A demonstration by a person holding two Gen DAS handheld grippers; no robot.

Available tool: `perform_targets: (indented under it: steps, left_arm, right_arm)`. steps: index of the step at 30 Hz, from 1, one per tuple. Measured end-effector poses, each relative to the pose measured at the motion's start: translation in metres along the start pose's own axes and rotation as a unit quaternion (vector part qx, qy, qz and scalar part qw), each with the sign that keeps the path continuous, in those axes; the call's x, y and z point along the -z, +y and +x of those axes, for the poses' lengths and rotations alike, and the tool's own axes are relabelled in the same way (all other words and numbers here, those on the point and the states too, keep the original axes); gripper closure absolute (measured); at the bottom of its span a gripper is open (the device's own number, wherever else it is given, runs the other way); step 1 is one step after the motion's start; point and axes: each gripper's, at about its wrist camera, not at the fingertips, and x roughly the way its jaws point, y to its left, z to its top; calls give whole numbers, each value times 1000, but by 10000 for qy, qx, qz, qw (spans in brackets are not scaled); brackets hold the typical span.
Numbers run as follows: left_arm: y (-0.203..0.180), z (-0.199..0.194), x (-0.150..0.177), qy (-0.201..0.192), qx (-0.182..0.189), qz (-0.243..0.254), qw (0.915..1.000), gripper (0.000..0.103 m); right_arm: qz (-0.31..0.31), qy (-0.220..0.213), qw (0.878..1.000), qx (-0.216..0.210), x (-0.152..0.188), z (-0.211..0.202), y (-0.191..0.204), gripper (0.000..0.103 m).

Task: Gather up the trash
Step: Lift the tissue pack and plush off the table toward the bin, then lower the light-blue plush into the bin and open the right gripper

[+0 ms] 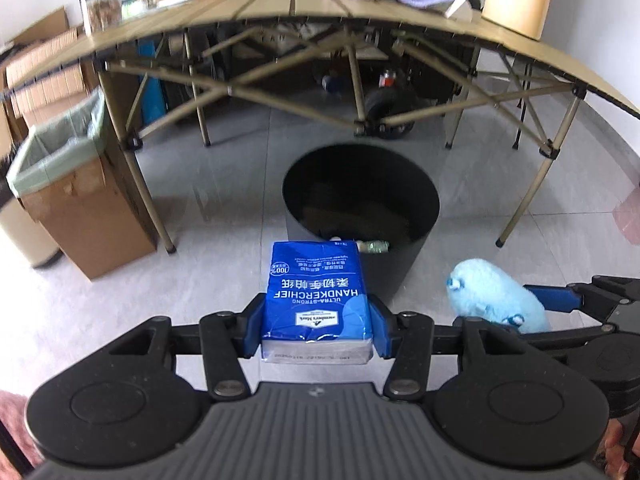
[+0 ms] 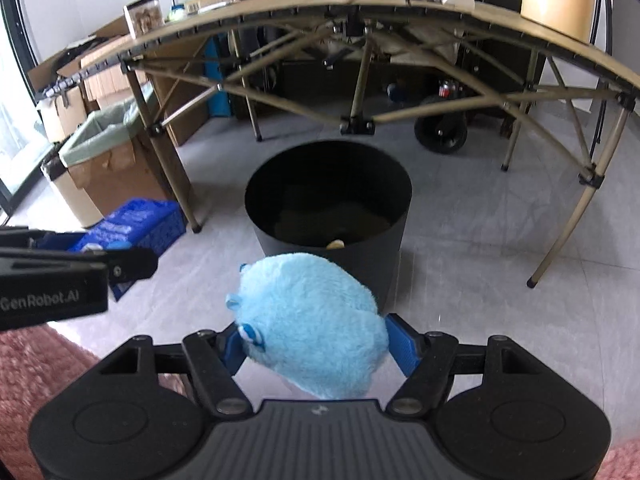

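Both grippers' jaws hold trash, left gripper (image 1: 316, 316) clamping a blue tissue pack (image 1: 316, 296), right gripper (image 2: 316, 344) a fluffy blue toy (image 2: 312, 324), with the black bin (image 1: 360, 200) open just ahead at frame centre.

A tan folding table (image 1: 304, 4) stands over grey floor, a bag-lined cardboard box (image 1: 84, 200) beside it.

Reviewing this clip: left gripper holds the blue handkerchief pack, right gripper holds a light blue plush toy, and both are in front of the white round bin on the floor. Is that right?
One detail is off: the round bin is black, not white, as the right wrist view shows. The rest stands: the left gripper is shut on the blue handkerchief pack, and the right gripper holds the light blue plush toy.
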Motion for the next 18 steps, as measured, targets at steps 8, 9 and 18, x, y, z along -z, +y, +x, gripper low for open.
perform_targets:
  steps: [8, 9, 18]
  left_arm:
    - [10, 30, 9, 447, 116, -243, 9986, 51]
    - [12, 33, 9, 506, 130, -301, 9982, 51]
    - [36, 58, 1, 756, 91, -703, 9946, 51]
  right_arm:
    - [89, 338, 9994, -23, 11, 18, -8, 34]
    - [110, 395, 9992, -17, 12, 20, -9, 34]
    - [-5, 566, 9984, 35, -5, 45, -9, 34]
